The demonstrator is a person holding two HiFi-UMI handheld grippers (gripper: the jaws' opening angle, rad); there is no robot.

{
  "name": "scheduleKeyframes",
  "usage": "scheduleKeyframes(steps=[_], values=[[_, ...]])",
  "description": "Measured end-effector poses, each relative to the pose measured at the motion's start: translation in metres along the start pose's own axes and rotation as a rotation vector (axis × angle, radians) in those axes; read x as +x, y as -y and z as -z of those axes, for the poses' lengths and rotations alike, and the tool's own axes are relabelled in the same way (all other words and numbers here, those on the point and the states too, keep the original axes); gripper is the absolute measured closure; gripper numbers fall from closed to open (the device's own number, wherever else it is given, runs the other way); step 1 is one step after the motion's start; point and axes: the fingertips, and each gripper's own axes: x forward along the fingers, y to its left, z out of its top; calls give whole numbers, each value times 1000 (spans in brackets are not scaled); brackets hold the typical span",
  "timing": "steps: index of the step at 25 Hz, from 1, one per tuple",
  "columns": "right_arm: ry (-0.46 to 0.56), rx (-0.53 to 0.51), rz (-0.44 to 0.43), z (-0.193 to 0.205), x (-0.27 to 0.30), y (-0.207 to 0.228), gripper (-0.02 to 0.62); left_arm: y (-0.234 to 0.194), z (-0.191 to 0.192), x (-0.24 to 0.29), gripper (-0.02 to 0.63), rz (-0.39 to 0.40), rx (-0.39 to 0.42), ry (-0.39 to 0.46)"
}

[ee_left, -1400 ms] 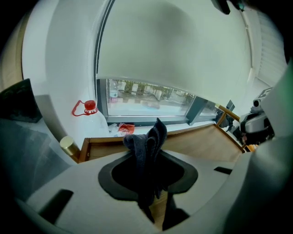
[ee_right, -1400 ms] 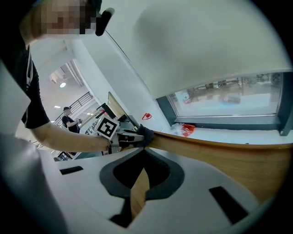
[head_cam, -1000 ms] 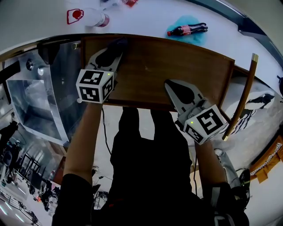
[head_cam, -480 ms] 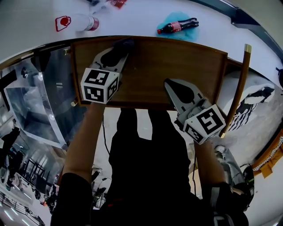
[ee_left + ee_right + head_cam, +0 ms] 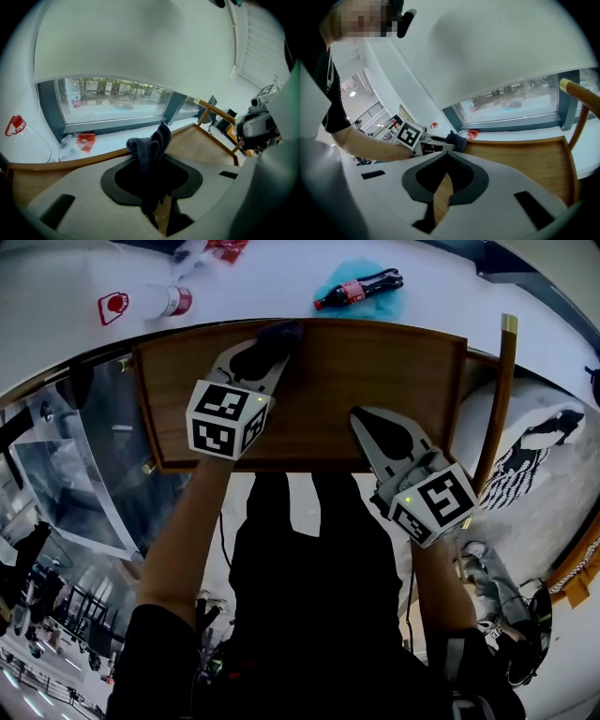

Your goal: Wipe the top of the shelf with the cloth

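Observation:
The shelf's brown wooden top (image 5: 375,371) spreads across the head view. A dark blue cloth (image 5: 278,333) lies bunched at its far edge, clamped in my left gripper (image 5: 267,345). In the left gripper view the cloth (image 5: 157,138) stands up from between the jaws of the left gripper (image 5: 152,161) above the shelf top (image 5: 201,145). My right gripper (image 5: 380,427) is shut and holds nothing, low over the shelf's front edge right of centre. The right gripper view shows the right gripper (image 5: 447,157) with only a thin slit, the left gripper (image 5: 429,143) and cloth (image 5: 457,139) ahead.
On the white sill beyond the shelf lie a cola bottle (image 5: 361,289) on a light blue cloth, a clear bottle with a red label (image 5: 155,301) and a red packet (image 5: 85,140). A wooden post with a brass cap (image 5: 497,399) rises at the shelf's right end. Glass panels (image 5: 84,456) stand left.
My left gripper has slid to the right along the shelf's far edge with the cloth in it. The right gripper stays by the front edge.

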Motion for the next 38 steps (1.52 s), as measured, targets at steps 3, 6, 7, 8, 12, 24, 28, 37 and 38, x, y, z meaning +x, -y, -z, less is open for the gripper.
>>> scheduleKeyframes(steps=[3, 6, 7, 8, 12, 24, 28, 37, 38], values=[[8, 9, 12, 1, -9, 9, 591, 11, -4, 9, 477, 16, 16, -8], [14, 18, 23, 2, -17, 16, 591, 24, -9, 19, 477, 35, 35, -15], [15, 22, 25, 3, -20, 18, 590, 29, -11, 22, 477, 42, 40, -16], [17, 25, 28, 3, -23, 20, 591, 34, -13, 26, 477, 49, 46, -17], [24, 36, 42, 6, -32, 29, 591, 55, -20, 41, 477, 83, 70, -22], [47, 65, 76, 11, -57, 50, 591, 96, -33, 71, 477, 141, 108, -25], [56, 76, 89, 14, -65, 58, 591, 111, -37, 81, 477, 162, 118, -22], [66, 101, 114, 17, -80, 72, 591, 144, -48, 105, 477, 218, 146, -23], [66, 105, 116, 17, -81, 74, 591, 148, -49, 107, 477, 224, 149, -23]])
